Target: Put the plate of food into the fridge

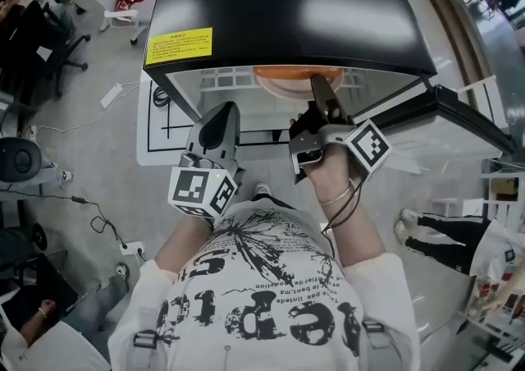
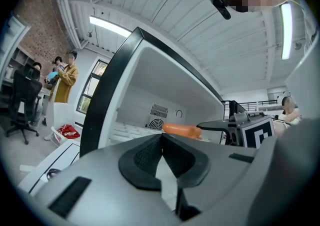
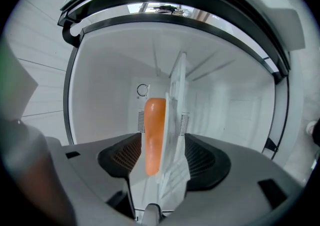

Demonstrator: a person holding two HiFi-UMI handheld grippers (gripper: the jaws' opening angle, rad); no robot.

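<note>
The right gripper (image 1: 321, 86) reaches into the open fridge (image 1: 287, 0), and in the right gripper view its jaws stand wide apart on either side of the clear plate (image 3: 176, 120), with a gap at each pad and no grip on it. The plate carries an orange piece of food (image 3: 154, 135) and sits inside the white fridge compartment, just under the black top; whether it rests on a shelf cannot be told. The left gripper (image 1: 220, 119) is held in front of the fridge opening, beside the right gripper, with its jaws closed together on nothing.
</note>
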